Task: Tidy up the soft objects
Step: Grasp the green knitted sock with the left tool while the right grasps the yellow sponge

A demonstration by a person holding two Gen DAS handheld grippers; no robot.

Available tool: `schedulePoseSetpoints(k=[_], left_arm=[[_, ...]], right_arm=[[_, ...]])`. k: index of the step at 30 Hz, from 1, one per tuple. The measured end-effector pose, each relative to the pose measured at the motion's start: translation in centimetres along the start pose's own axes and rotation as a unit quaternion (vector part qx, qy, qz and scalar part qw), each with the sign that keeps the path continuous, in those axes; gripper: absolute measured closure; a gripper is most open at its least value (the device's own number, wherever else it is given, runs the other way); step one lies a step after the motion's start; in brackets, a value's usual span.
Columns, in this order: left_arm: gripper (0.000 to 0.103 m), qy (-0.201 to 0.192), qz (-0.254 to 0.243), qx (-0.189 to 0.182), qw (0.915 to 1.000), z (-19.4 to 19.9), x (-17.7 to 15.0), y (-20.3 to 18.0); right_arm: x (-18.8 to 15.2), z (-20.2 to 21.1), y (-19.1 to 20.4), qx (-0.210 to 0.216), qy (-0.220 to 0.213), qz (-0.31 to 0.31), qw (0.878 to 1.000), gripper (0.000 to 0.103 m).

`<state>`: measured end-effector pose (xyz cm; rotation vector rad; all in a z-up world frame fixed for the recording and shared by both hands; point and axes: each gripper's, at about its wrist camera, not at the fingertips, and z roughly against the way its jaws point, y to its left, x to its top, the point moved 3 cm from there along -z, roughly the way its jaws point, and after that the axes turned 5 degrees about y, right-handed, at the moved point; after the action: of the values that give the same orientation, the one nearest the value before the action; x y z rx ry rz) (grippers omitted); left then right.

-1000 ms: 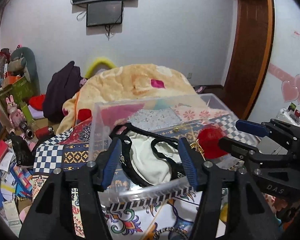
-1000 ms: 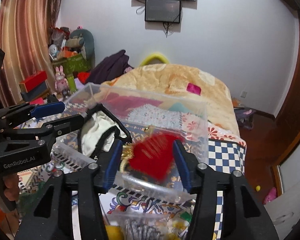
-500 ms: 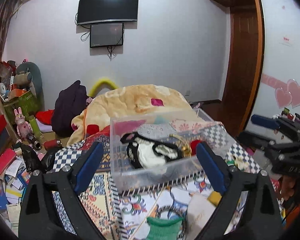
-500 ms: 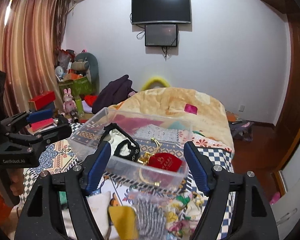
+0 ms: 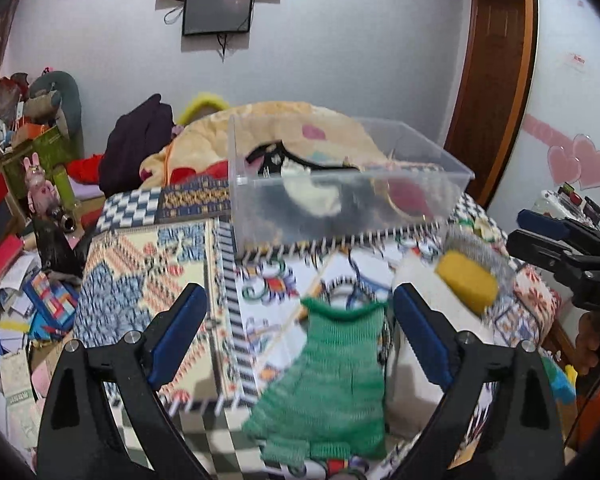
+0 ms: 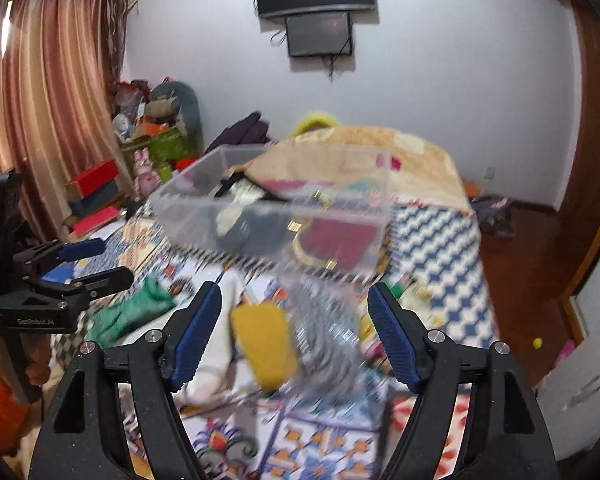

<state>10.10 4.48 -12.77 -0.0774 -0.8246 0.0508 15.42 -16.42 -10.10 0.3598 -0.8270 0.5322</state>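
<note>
A clear plastic box (image 5: 340, 208) stands on the patterned bedspread and holds a black-and-white cloth item (image 5: 308, 196) and a red pouch (image 5: 412, 200); it also shows in the right wrist view (image 6: 276, 220). My left gripper (image 5: 300, 344) is open and empty, low over a green knitted piece (image 5: 332, 384). My right gripper (image 6: 294, 336) is open and empty above a yellow soft item (image 6: 264, 344) and a grey striped item (image 6: 324, 340). The yellow item (image 5: 466, 280) lies right of the green piece.
The patterned bedspread (image 5: 148, 264) covers the bed. A beige blanket (image 6: 380, 152) lies behind the box. Clutter of boxes and toys (image 5: 28, 200) fills the floor at left. A wooden door (image 5: 496, 72) stands at right.
Both grippers have pulled back from the box and dropped lower toward the bedspread. The green piece now lies between my left fingers, the yellow and grey items between my right.
</note>
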Motion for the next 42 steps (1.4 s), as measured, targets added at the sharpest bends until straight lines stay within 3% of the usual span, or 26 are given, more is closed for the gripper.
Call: schedulePoseSetpoints(k=[3,7,13,17,19,25,29,33,42], left_arm=[[0.008,0.001,-0.005,0.001,1.0000,0.0,-1.0,-0.4],[0.011,0.002,-0.011,-0.001,0.9999,0.0,-2.0,-0.8],[0.027,0.018,-0.019,-0.005,0.9996,-0.6,-3.3,-1.1],[0.033,0.029,-0.006,-0.018,0.9994,-1.2,-3.7,-0.6],[0.044,0.033,-0.003,-0.026,0.9991,-1.4,-3.8,-0.5],[0.066,0.029,-0.012,-0.035,0.9989,-1.4,-4.0,-0.9],[0.082,0.022,-0.016,-0.035,0.9990,-1.1,-4.0,-1.1],[0.087,0.013,-0.012,-0.034,0.9993,-0.5,-3.7,-0.9],[0.089,-0.015,-0.001,-0.033,0.9993,1.4,-1.9,-0.1]], right_arm=[[-0.6,-0.6,0.8,0.022,0.015,0.008,1.000,0.056],[-1.1,-1.6,1.8,0.045,0.031,0.020,0.998,0.067],[-2.1,-2.8,1.5,0.028,0.047,0.021,0.998,0.067],[-2.2,-2.8,0.9,0.011,0.048,0.020,0.999,0.067],[-2.2,-2.8,0.8,0.007,0.049,0.021,0.999,0.067],[-2.4,-3.3,0.7,-0.005,0.054,0.024,0.998,0.059],[-2.8,-4.1,0.5,0.008,0.070,0.009,0.997,0.061],[-2.8,-3.8,0.5,0.014,0.065,0.005,0.998,0.077],[-1.5,-1.0,1.0,0.032,0.025,0.008,0.999,0.077]])
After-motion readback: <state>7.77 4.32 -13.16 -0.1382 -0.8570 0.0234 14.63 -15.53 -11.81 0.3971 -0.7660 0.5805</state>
